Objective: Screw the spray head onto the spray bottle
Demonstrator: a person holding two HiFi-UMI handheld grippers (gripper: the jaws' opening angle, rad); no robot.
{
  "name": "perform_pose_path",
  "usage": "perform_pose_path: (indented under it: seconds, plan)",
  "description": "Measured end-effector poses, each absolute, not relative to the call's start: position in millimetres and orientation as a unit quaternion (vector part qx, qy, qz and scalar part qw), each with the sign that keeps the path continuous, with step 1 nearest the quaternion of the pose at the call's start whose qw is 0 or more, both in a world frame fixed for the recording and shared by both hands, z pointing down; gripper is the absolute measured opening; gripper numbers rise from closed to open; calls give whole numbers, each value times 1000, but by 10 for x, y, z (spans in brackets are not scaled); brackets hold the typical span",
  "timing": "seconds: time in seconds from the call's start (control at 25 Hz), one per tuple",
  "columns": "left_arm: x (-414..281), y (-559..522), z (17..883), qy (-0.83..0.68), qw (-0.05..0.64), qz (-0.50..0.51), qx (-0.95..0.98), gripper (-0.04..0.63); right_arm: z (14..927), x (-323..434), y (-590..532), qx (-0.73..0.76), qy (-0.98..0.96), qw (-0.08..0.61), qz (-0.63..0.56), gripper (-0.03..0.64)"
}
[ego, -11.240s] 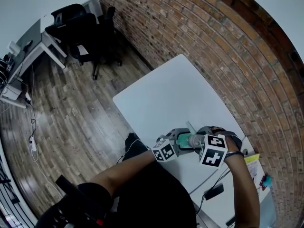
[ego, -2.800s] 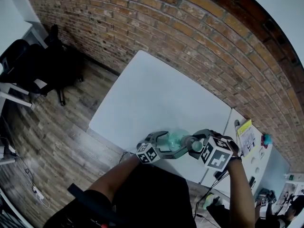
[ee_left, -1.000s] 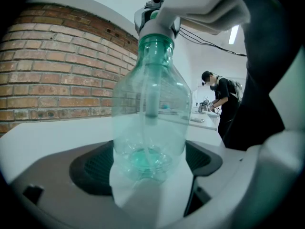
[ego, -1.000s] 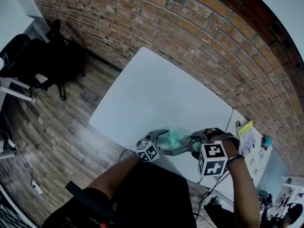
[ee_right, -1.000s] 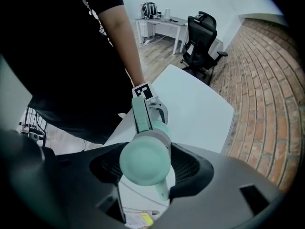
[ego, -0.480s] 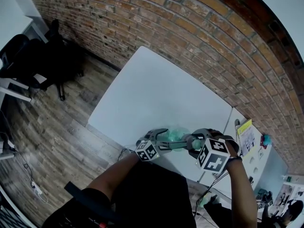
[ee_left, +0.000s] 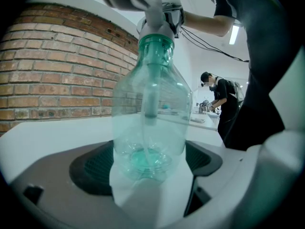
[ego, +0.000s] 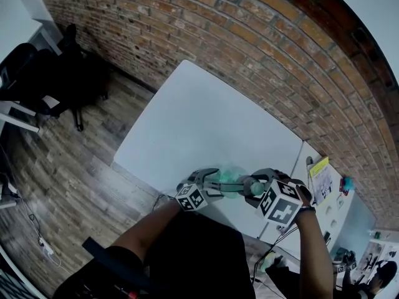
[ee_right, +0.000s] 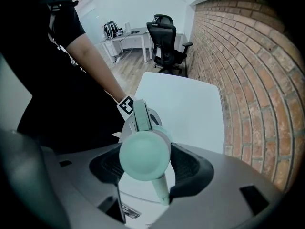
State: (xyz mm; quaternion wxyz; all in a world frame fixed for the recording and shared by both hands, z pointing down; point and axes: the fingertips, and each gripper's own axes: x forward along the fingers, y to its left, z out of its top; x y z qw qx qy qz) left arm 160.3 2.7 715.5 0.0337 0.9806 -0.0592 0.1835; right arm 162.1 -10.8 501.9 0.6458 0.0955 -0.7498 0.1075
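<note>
A clear green spray bottle (ee_left: 149,113) lies level in the air above the near edge of the white table (ego: 212,123). My left gripper (ee_left: 150,165) is shut on its base end. In the head view the bottle (ego: 232,181) spans the gap between both grippers. The mint-green spray head (ee_right: 144,155) sits on the bottle's neck, its dip tube (ee_left: 150,92) running down inside. My right gripper (ee_right: 146,170) is shut on the spray head, seen end-on. In the head view my left gripper (ego: 217,183) and my right gripper (ego: 253,189) face each other.
A brick wall (ego: 262,48) runs along the table's far side. Black office chairs (ego: 37,80) stand on the wooden floor at the left. A second table at the right carries a yellow booklet (ego: 321,172) and small items. A person (ee_left: 220,101) stands in the background.
My right gripper has rolled about the bottle's neck, its marker cube now tilted differently. Both grippers and the bottle have stayed in nearly the same place.
</note>
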Motion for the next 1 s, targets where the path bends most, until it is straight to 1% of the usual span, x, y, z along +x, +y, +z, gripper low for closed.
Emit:
perform_pose_path:
  seconds: [0.52, 1.0]
  plan:
    - [1581, 14, 7139, -62, 35, 182, 981, 462, 5021, 1607, -125, 127, -752, 634, 131, 272]
    - [1585, 12, 7154, -64, 45, 179, 981, 462, 5011, 1607, -127, 123, -755, 631, 125, 272]
